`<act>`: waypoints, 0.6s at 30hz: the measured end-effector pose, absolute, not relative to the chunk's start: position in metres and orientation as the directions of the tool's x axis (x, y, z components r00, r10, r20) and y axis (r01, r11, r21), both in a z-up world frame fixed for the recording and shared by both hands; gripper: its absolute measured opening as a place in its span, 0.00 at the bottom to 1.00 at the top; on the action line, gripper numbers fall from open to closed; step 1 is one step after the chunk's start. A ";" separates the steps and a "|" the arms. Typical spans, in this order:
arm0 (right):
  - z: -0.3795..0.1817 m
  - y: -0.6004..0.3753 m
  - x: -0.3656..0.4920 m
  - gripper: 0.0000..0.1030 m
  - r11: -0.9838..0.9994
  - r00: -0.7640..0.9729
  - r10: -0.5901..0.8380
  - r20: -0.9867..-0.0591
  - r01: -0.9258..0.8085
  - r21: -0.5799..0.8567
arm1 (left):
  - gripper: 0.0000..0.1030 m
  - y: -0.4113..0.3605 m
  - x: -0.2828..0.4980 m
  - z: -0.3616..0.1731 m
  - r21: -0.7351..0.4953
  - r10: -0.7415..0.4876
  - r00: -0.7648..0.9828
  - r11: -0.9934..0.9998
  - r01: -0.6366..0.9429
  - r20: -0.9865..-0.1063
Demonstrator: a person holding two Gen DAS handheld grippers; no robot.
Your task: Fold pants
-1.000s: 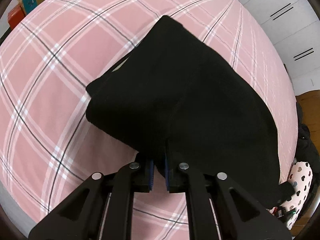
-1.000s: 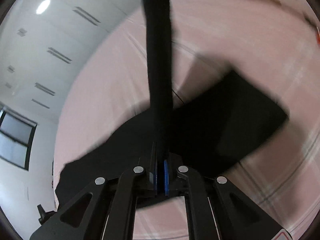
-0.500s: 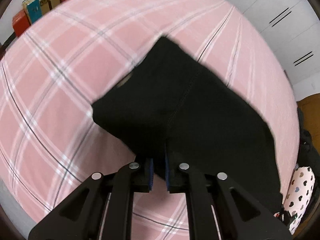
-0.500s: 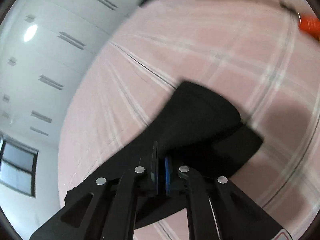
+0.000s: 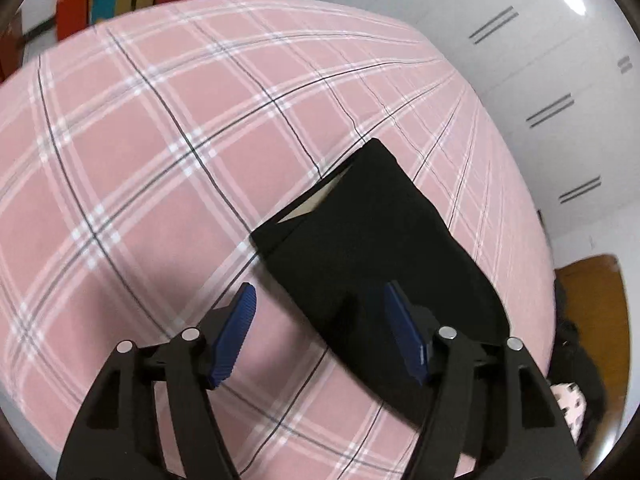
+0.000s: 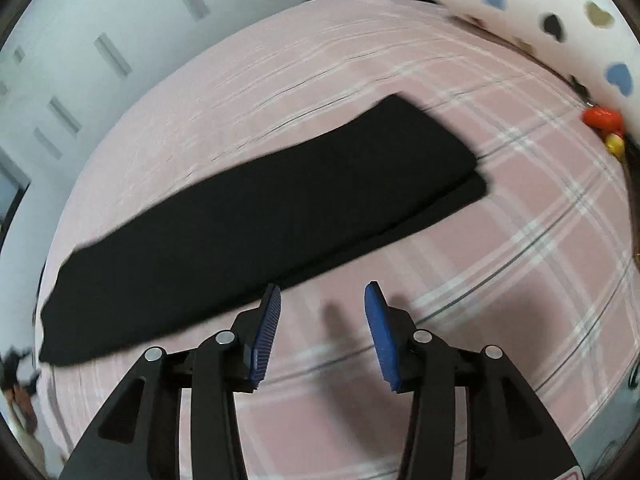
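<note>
In the left wrist view I judge that one fold is just laid down and I am letting go. My left gripper (image 5: 318,330) has its jaws apart and opening, and they press on nothing. The black pants (image 5: 372,248) lie flat on the pink checked bed (image 5: 132,152), partly behind my right-hand blue pad, with the edge of the cloth running between the two pads. A pale lining shows at the far end.

In the right wrist view my right gripper (image 6: 322,330) is also apart and opening, with only bed sheet between the pads. The pants (image 6: 256,220) lie as a long doubled strip just beyond the fingertips. The next move probably calls for gripping one short end and bringing it over the other.
</note>
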State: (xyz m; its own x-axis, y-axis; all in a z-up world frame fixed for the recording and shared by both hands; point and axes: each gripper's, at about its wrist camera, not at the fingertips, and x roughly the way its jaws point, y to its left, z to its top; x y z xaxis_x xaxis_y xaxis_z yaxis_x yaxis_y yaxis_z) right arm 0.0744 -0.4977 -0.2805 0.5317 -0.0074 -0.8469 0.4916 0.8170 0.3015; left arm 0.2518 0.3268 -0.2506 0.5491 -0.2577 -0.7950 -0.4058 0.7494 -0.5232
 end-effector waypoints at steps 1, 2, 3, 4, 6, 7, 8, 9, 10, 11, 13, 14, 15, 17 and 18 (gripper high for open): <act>-0.284 -0.483 0.078 0.45 0.826 0.525 0.018 -0.851 0.472 0.309 | 0.65 0.326 0.257 -0.258 -0.535 -0.270 0.542 0.734 -0.420 -0.796; -0.287 -0.473 0.081 0.46 0.829 0.519 0.036 -0.854 0.462 0.315 | 0.71 0.324 0.261 -0.264 -0.538 -0.279 0.531 0.725 -0.430 -0.800; -0.290 -0.465 0.082 0.47 0.832 0.514 0.048 -0.857 0.453 0.319 | 0.73 0.320 0.266 -0.275 -0.542 -0.290 0.516 0.711 -0.447 -0.806; -0.292 -0.457 0.085 0.47 0.833 0.508 0.063 -0.859 0.447 0.326 | 0.73 0.307 0.271 -0.282 -0.545 -0.300 0.499 0.694 -0.471 -0.813; -0.297 -0.454 0.088 0.48 0.819 0.502 0.096 -0.860 0.451 0.355 | 0.73 0.307 0.273 -0.294 -0.537 -0.274 0.506 0.677 -0.503 -0.818; -0.293 -0.453 0.083 0.48 0.810 0.506 0.105 -0.856 0.457 0.369 | 0.71 0.305 0.276 -0.294 -0.524 -0.247 0.514 0.681 -0.511 -0.821; -0.293 -0.456 0.082 0.48 0.797 0.514 0.105 -0.852 0.469 0.381 | 0.52 0.304 0.278 -0.292 -0.502 -0.224 0.508 0.694 -0.516 -0.832; -0.291 -0.460 0.080 0.49 0.786 0.520 0.105 -0.848 0.479 0.391 | 0.12 0.305 0.281 -0.290 -0.493 -0.214 0.510 0.707 -0.508 -0.833; -0.289 -0.466 0.074 0.49 0.762 0.534 0.108 -0.838 0.497 0.415 | 0.12 0.309 0.283 -0.289 -0.547 -0.270 0.529 0.685 -0.482 -0.804; -0.287 -0.471 0.069 0.51 0.740 0.546 0.104 -0.831 0.515 0.432 | 0.12 0.315 0.282 -0.285 -0.562 -0.278 0.538 0.669 -0.487 -0.796; -0.287 -0.497 0.063 0.55 0.691 0.577 0.080 -0.813 0.555 0.462 | 0.12 0.318 0.282 -0.284 -0.582 -0.303 0.537 0.655 -0.483 -0.787; -0.288 -0.507 0.061 0.59 0.673 0.582 0.063 -0.811 0.575 0.465 | 0.13 0.316 0.283 -0.286 -0.566 -0.298 0.523 0.670 -0.481 -0.798; -0.291 -0.518 0.062 0.59 0.653 0.578 0.049 -0.814 0.599 0.464 | 0.13 0.315 0.283 -0.288 -0.557 -0.296 0.516 0.677 -0.480 -0.804; -0.304 -0.537 0.063 0.59 0.601 0.583 0.057 -0.811 0.629 0.494 | 0.20 0.316 0.282 -0.293 -0.560 -0.298 0.514 0.668 -0.490 -0.805; -0.309 -0.546 0.063 0.59 0.567 0.597 0.057 -0.801 0.641 0.518 | 0.29 0.316 0.280 -0.296 -0.573 -0.305 0.519 0.648 -0.501 -0.798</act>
State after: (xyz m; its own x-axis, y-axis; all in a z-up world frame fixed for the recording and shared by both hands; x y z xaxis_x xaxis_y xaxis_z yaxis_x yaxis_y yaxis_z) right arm 0.0628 -0.5462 -0.3087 0.5965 0.0570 -0.8006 0.6406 0.5670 0.5178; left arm 0.2799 0.3162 -0.2964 0.5191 -0.3051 -0.7984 -0.5009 0.6482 -0.5735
